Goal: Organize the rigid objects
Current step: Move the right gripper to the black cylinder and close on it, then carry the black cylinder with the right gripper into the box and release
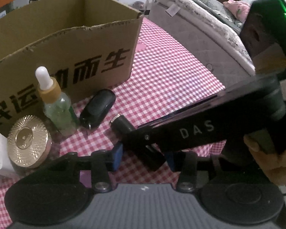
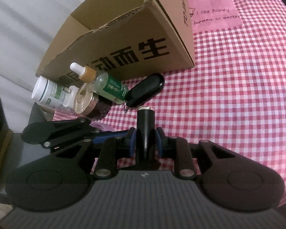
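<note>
Black tube (image 2: 145, 127), long axis twd cardboard box (image 2: 124, 28), clamped in right hand-held gripper (image 2: 145, 141).

A red-and-white checked cloth (image 1: 171, 72) is spread over the surface. Past its far edge, a grey quilted mattress (image 1: 196, 38) topped by a white fleecy blanket (image 1: 190, 5) is seen. A pale wall (image 2: 19, 19) is visible.

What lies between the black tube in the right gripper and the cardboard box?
In the right wrist view, a black key fob lies between the black tube and the cardboard box.
</note>
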`<state>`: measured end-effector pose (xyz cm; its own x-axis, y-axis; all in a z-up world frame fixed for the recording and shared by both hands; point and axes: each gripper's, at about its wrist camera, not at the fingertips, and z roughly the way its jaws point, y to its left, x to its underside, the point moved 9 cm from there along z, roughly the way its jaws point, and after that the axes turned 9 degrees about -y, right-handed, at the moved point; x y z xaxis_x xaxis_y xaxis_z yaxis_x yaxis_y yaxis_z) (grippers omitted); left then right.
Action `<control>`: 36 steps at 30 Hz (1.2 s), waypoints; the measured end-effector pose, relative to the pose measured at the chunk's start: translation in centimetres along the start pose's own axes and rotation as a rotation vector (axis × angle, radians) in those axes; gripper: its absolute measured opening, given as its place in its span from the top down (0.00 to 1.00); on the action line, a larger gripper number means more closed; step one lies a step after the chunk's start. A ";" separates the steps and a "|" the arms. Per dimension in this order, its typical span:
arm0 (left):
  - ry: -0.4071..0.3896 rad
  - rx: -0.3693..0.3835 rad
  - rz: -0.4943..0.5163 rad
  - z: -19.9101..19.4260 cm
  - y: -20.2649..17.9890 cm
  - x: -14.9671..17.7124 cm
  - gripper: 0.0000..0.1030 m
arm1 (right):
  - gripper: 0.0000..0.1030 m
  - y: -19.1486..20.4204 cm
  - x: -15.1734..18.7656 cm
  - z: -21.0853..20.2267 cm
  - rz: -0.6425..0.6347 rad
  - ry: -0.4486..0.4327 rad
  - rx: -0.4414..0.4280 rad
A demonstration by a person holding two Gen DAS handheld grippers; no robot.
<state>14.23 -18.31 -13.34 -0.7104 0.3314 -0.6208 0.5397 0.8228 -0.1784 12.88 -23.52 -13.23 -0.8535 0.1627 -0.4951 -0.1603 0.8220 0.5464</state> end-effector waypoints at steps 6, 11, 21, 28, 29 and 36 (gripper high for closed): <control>-0.012 -0.009 -0.015 -0.1 -0.1 -0.2 0.52 | 0.79 0.0 0.0 -0.4 0.008 -0.014 -0.005; -0.043 -0.004 -0.015 -1.5 -0.6 -0.5 0.52 | 0.79 0.2 0.2 -1.7 0.030 -0.038 -0.016; -0.271 -0.089 0.052 -9.9 -1.1 -4.5 0.52 | 0.79 7.1 -2.8 -6.7 -0.127 -0.209 -0.036; -0.397 -0.210 0.042 -16.6 3.3 -8.9 0.51 | 0.79 15.1 -8.2 -7.1 -0.297 -0.302 -0.126; -0.398 -0.221 0.030 -17.0 4.3 -9.5 0.51 | 0.80 16.1 -9.1 -6.6 -0.310 -0.301 -0.138; -0.273 -0.244 -0.096 -15.0 13.2 -12.0 0.51 | 0.80 19.7 -15.4 1.7 -0.255 -0.129 -0.192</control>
<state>23.04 -4.51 3.20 -0.5882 0.1397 -0.7966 0.3297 0.9408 -0.0785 23.75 -8.86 4.04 -0.7063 0.0433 -0.7066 -0.4611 0.7293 0.5055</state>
